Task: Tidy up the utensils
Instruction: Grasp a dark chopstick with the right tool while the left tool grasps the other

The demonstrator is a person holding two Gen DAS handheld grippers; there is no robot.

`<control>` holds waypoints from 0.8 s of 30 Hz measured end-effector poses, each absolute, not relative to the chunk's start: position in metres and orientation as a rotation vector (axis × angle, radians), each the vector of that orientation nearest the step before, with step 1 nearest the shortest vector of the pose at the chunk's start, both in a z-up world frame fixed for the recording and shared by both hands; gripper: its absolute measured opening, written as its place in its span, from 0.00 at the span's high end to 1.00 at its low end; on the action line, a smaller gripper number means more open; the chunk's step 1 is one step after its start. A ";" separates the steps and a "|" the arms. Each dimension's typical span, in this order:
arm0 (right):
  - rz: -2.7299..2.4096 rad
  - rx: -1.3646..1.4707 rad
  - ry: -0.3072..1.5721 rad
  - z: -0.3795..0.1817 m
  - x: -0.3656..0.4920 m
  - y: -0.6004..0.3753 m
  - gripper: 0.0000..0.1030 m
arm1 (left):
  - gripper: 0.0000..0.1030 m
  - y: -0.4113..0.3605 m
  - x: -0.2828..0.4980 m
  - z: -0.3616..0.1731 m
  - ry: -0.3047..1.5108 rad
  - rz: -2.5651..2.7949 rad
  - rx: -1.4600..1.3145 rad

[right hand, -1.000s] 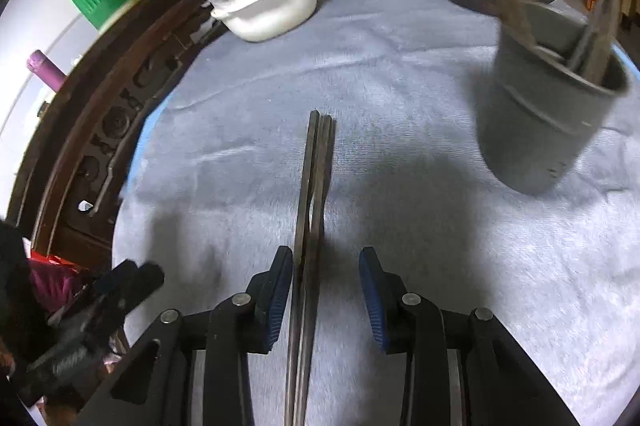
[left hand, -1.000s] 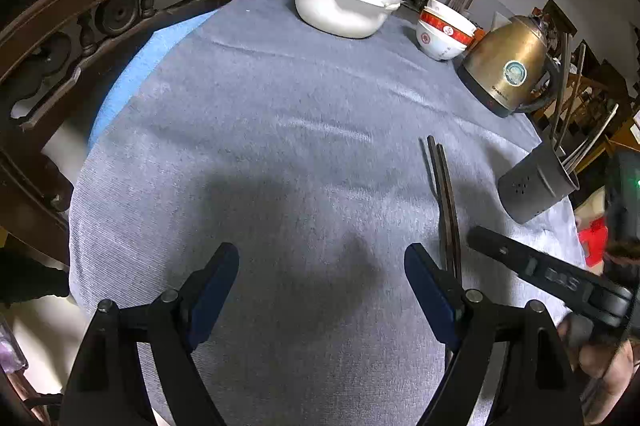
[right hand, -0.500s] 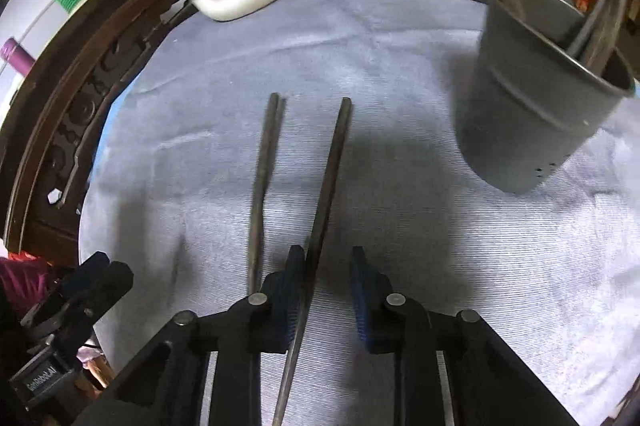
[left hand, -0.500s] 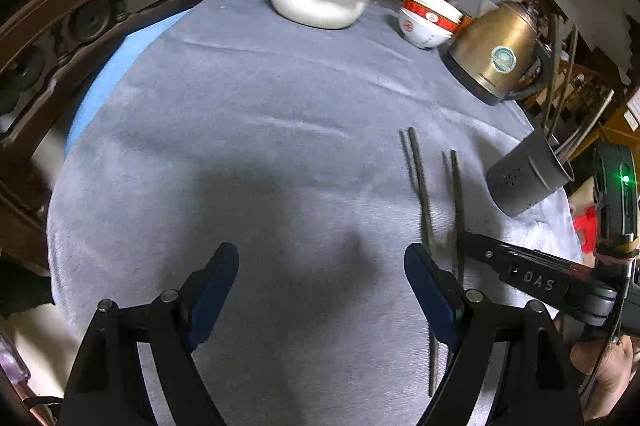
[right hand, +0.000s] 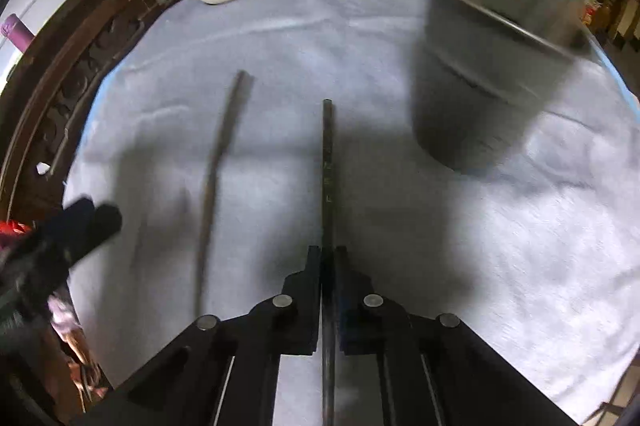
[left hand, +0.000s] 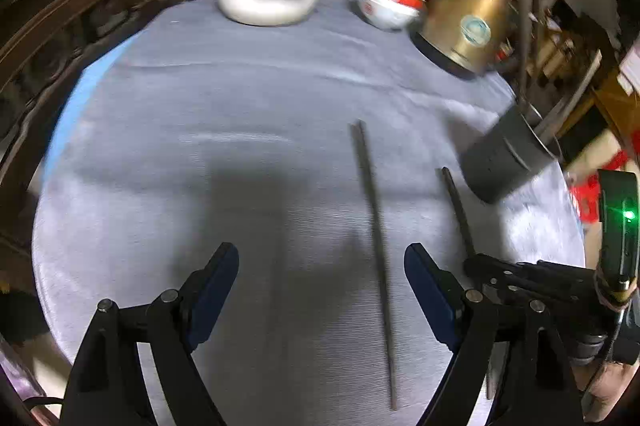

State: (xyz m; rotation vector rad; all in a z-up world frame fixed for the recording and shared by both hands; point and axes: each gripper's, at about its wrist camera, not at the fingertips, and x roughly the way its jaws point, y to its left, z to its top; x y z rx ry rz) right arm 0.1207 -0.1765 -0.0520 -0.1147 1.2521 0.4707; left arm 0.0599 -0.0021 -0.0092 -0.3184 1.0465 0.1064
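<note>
Your right gripper [right hand: 328,258] has its jaws clamped on one chopstick [right hand: 328,162], which runs straight forward between the fingers with its far tip just short of the grey utensil holder [right hand: 484,82]. The grip sits well back from that tip, so the long front section can swing or pivot in the pads if you move quickly; a twist there would send the tip against the holder's wall instead of over its rim.

The holder already carries other utensils [left hand: 524,38] leaning out of it. Come in too low or too flat and your stick may catch on them, or push the holder over, since it looks light and stands on soft grey cloth [right hand: 400,218]. The holder is blurred in both views, so I cannot tell exactly where its rim lies; judge the clearance before you tip the stick up.

The second chopstick [left hand: 376,254] lies loose on the cloth, farther from the holder than the held one. Your left gripper [left hand: 320,290] hangs above its near end with jaws wide apart, holding nothing. Drop that hand carelessly and you may roll the stick away from the holder, towards the table edge.
</note>
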 end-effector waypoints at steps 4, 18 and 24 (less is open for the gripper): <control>0.460 -0.046 1.259 -0.052 0.120 -0.209 0.94 | 0.17 -0.022 0.081 -0.022 1.120 0.111 -0.276; 0.511 -0.079 1.308 -0.055 0.117 -0.204 0.92 | 0.94 -0.030 0.069 -0.040 1.348 0.016 -0.122; 0.483 -0.067 1.303 -0.040 0.131 -0.203 0.91 | 0.45 -0.015 0.094 -0.018 1.310 0.044 -0.164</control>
